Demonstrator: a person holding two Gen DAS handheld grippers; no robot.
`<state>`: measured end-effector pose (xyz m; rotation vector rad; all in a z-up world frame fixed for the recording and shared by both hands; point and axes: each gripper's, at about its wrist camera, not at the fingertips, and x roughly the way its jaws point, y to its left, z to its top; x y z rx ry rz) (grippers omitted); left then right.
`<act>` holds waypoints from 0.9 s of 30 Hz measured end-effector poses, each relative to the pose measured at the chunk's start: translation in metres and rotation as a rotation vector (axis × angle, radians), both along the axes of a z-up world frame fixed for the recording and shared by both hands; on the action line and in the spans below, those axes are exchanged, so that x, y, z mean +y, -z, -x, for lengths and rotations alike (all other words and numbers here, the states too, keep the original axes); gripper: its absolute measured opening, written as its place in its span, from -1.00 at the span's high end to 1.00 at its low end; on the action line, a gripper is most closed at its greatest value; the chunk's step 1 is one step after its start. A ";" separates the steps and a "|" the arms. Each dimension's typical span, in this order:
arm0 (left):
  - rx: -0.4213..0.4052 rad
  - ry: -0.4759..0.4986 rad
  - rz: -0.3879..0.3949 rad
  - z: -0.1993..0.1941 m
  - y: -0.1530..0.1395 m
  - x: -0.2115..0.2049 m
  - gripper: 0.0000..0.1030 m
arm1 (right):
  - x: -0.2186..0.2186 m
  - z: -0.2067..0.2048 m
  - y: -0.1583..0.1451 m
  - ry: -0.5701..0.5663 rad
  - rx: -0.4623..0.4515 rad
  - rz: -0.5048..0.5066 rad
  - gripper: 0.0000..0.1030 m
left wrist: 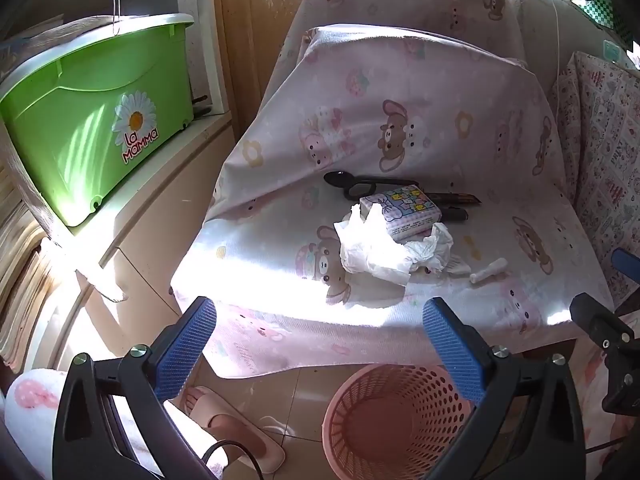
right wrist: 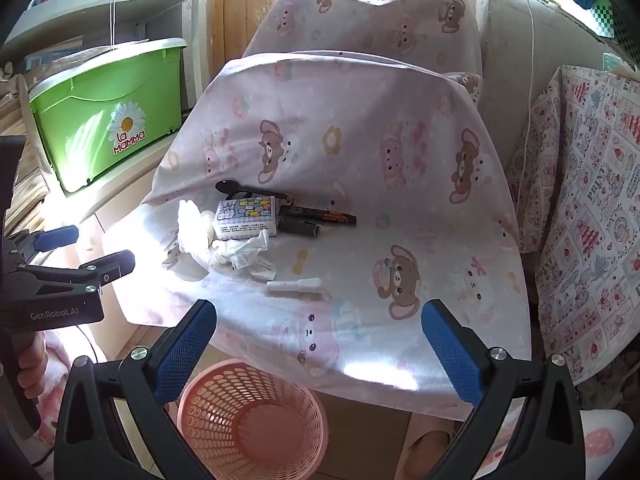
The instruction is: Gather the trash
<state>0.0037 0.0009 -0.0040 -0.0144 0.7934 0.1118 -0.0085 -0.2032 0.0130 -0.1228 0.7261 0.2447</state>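
Crumpled white tissues [left wrist: 376, 250] [right wrist: 200, 236] lie on a table covered with a pink bear-print cloth [left wrist: 460, 152] [right wrist: 400, 208]. Beside them lie a crumpled wrapper [left wrist: 434, 250] [right wrist: 246, 254] and a small white tube [left wrist: 489, 270] [right wrist: 295, 285]. A pink mesh bin [left wrist: 388, 420] [right wrist: 250, 420] stands on the floor below the table's front edge. My left gripper [left wrist: 320, 344] is open and empty, above the bin and short of the tissues; it also shows in the right wrist view [right wrist: 98, 250]. My right gripper [right wrist: 320, 344] is open and empty, in front of the tube.
A tissue pack [left wrist: 400, 210] [right wrist: 246, 218], black spoon [left wrist: 340, 179] [right wrist: 232, 187] and dark markers [right wrist: 320, 218] lie behind the trash. A green La Mamma box [left wrist: 92, 120] [right wrist: 108, 116] sits on a shelf at left. A slipper [left wrist: 236, 428] lies on the floor. A patterned cloth [right wrist: 592, 220] hangs at right.
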 end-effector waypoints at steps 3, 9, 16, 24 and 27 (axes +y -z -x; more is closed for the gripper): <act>-0.003 -0.012 -0.002 0.000 0.001 0.002 -0.99 | 0.003 0.002 0.000 -0.010 -0.008 0.010 -1.00; -0.041 -0.031 -0.039 0.004 -0.003 0.003 -0.99 | 0.005 0.003 0.000 -0.021 0.001 0.005 -1.00; -0.034 -0.025 -0.034 0.005 -0.002 0.002 -0.99 | 0.003 0.004 0.000 -0.016 0.003 -0.005 -1.00; -0.015 -0.010 -0.047 0.004 0.001 -0.004 -0.99 | 0.004 0.006 0.002 -0.008 -0.007 0.024 -1.00; -0.010 0.003 -0.054 0.005 0.003 -0.007 -0.99 | 0.004 0.006 0.002 -0.007 -0.008 0.024 -1.00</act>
